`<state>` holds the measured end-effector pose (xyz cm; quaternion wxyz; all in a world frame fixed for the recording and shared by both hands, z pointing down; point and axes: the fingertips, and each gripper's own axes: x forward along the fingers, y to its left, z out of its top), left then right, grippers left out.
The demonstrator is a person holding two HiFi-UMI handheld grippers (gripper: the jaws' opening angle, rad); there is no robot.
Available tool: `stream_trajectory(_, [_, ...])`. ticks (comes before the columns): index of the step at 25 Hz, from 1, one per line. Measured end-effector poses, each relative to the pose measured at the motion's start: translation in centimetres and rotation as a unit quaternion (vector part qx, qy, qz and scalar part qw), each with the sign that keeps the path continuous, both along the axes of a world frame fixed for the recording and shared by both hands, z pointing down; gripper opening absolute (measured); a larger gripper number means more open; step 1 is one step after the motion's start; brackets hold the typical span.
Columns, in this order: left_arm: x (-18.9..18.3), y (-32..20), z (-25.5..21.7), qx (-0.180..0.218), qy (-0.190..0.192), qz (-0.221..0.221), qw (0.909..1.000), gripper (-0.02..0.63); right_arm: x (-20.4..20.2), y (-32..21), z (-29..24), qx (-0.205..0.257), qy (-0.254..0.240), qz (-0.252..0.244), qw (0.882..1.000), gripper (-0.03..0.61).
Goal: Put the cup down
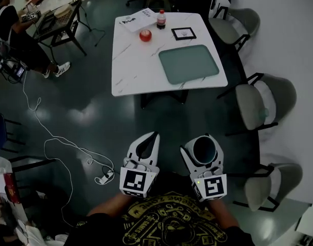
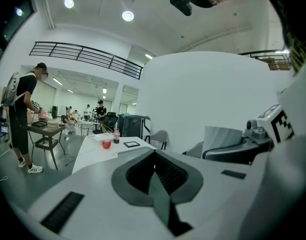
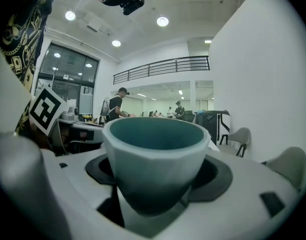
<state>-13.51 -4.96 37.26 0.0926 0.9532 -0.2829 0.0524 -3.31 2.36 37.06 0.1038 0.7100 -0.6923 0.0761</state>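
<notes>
A white cup (image 1: 203, 148) with a teal inside sits upright between the jaws of my right gripper (image 1: 202, 141), which is shut on it. In the right gripper view the cup (image 3: 155, 159) fills the middle and hides the jaw tips. My left gripper (image 1: 154, 135) is beside it on the left, jaws closed together with nothing between them; the left gripper view shows its pads (image 2: 163, 176) meeting. Both grippers hang over the dark floor, short of the white table (image 1: 133, 65), which carries a green tray (image 1: 188, 63).
On the table stand a red round object (image 1: 145, 35), a cola bottle (image 1: 161, 18), a black-framed card (image 1: 183, 33) and papers (image 1: 137, 19). Grey chairs (image 1: 258, 102) line the right side. A white cable (image 1: 59, 142) runs over the floor at left. A person (image 1: 13, 29) stands far left.
</notes>
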Motion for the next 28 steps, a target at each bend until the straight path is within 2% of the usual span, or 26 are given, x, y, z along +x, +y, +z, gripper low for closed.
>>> stream_trajectory(6, [0.0,-1.9,-0.2,0.003,0.007,0.029,0.9996,0.011,-0.3,-1.4,-0.2,0.023,-0.002,0.023,0.999,0.373])
stream_trajectory(12, [-0.4,-2.6,0.3,-0.006,0.014,0.040,0.9991,0.011,-1.3,-1.9,-0.1,0.017,0.000,0.032,0.999,0.373])
stream_trajectory(18, [-0.8,-2.7,0.5,-0.014,0.015,0.035,0.9992,0.011,-1.5,-2.3,0.4,0.011,-0.002,0.032,0.999,0.373])
stream_trajectory(23, [-1.2,-3.2,1.7,-0.035,-0.017,0.017,0.9991,0.011,-1.1,-3.4,1.2,0.008,-0.008,0.018,1.000,0.373])
stream_trajectory(28, [-0.5,-4.0,1.4,-0.031,-0.019,-0.001,0.9993,0.011,0.0,-4.6,1.0,0.008,-0.016,0.010,1.000,0.373])
